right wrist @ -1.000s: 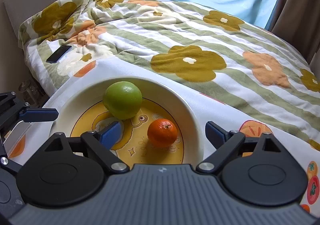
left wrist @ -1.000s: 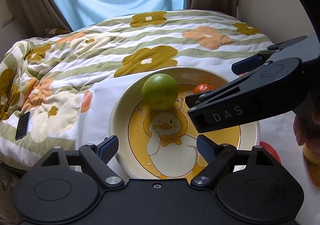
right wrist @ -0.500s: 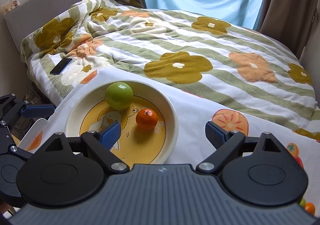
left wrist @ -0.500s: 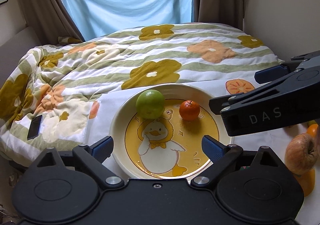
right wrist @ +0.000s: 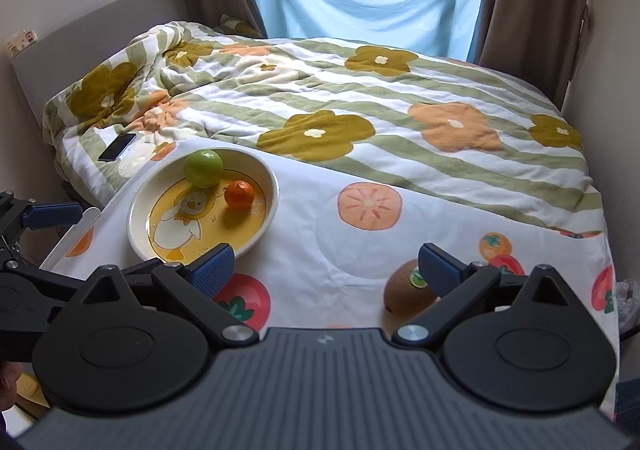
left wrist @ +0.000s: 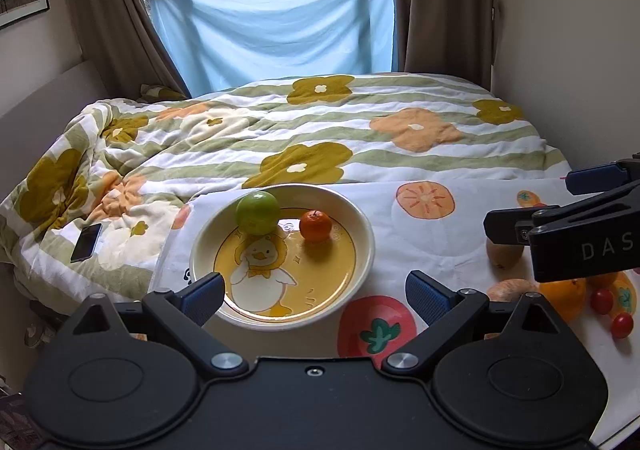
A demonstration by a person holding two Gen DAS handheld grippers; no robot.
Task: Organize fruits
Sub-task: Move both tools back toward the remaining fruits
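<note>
A cream plate with a duck picture (left wrist: pixel 362 226) (right wrist: pixel 272 186) sits on a fruit-print cloth. It holds a green apple (left wrist: pixel 257 212) (right wrist: pixel 203 168) and a small orange (left wrist: pixel 315 226) (right wrist: pixel 239 195). My left gripper (left wrist: pixel 314 292) is open and empty, held back above the plate's near edge. My right gripper (right wrist: pixel 326 266) is open and empty, above the cloth right of the plate. A kiwi (right wrist: pixel 406 290) lies by its right finger. In the left wrist view the right gripper partly hides a kiwi (left wrist: pixel 505 253), an apple (left wrist: pixel 512 288), a large orange (left wrist: pixel 568 298) and cherry tomatoes (left wrist: pixel 612 314).
A flowered quilt (left wrist: pixel 320 130) covers the bed beyond the cloth. A black phone (left wrist: pixel 86 242) (right wrist: pixel 118 147) lies on the quilt at the left. A wall stands close on the right, and a curtained window is behind the bed.
Both grippers have pulled back and up from the plate. The right gripper has moved right, bringing the kiwi into its view. The small orange stays in the plate.
</note>
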